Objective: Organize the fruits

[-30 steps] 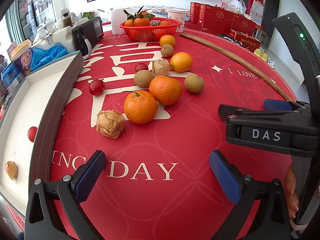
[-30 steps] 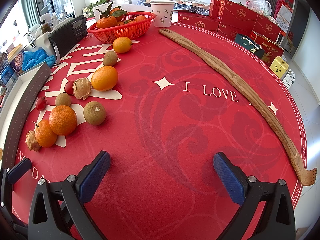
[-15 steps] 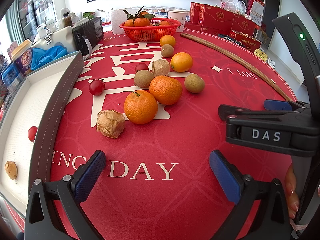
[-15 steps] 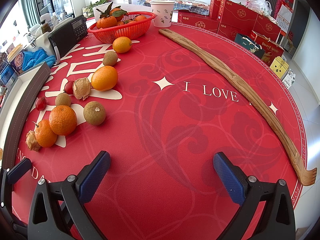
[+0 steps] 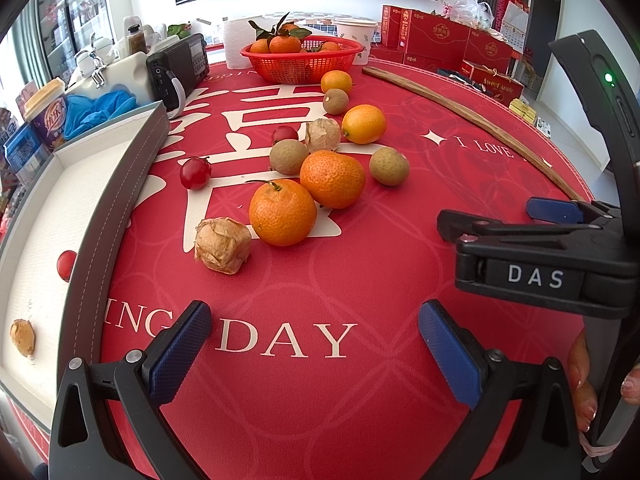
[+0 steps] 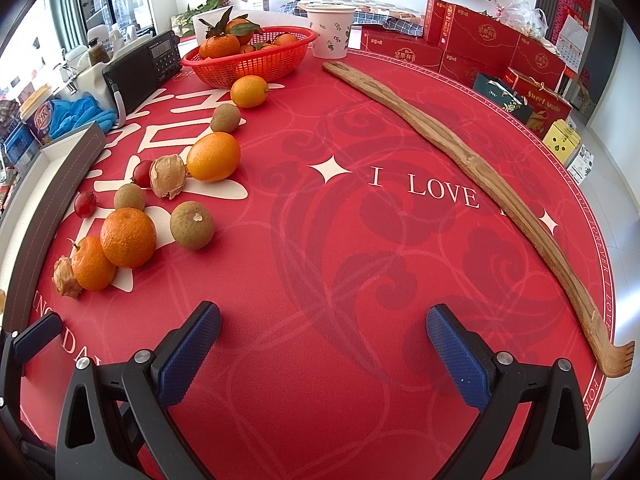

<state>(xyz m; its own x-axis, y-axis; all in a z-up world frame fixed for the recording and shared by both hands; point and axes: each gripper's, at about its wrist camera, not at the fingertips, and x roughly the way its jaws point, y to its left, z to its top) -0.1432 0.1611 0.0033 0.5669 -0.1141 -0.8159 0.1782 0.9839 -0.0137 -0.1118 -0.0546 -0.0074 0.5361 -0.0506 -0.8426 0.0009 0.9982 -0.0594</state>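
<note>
1. Two mandarins (image 5: 282, 212) (image 5: 332, 178), pebbly orange skin, lie touching near the middle of the red tablecloth (image 5: 360, 400); the nearer one carries a short stem.
2. Three brown longans (image 5: 289, 156) (image 5: 389, 166) (image 5: 335, 101) lie around and beyond them.
3. Two papery husked physalis (image 5: 222, 245) (image 5: 322, 135) rest on the cloth, one just beside the stemmed mandarin.
4. Two smooth kumquats (image 5: 363, 124) (image 5: 336, 82) lie toward the far edge.
5. Two cherry tomatoes (image 5: 195, 173) (image 5: 284, 134) lie toward the cloth's left edge.
6. A red mesh basket (image 5: 300, 65) at the far edge holds leafy mandarins.
7. A white-lined tray (image 5: 96, 216) along the left edge holds a cherry tomato (image 5: 66, 265) and a physalis (image 5: 23, 337), well apart.
</note>
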